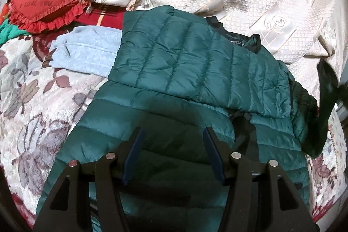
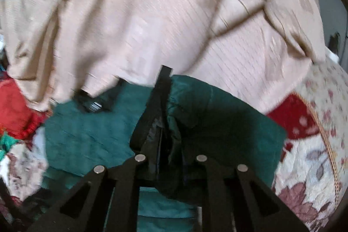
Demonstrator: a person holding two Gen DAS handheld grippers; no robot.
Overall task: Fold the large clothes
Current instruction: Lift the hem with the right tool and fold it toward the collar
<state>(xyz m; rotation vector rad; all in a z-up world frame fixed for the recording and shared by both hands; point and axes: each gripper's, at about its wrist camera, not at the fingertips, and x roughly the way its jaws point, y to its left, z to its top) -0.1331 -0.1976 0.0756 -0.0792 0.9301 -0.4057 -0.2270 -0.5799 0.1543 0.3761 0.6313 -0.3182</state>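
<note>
One sleeve folded so far. Right claw (image 2: 162, 138) pinching dark trim of green puffer jacket (image 1: 174, 71); left claw (image 1: 173, 153) spread, hovering over hem. Jacket mid-bed on floral bedspread (image 1: 32, 84). Remaining: second sleeve, body folds.

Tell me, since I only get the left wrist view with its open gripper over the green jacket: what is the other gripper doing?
Observer: The right gripper is shut on a bunched fold of the green quilted jacket, black lining showing in the pinch.
Operator: Is that near the collar?
Observer: The right view is blurred, but a black collar label lies on the jacket left of the pinch.
Operator: What's beyond the jacket there?
Observer: A beige textured bedspread fills the upper part of that view.
Operator: And to the right of it?
Observer: A red patch of the floral quilt, edged with a gold cord.
</note>
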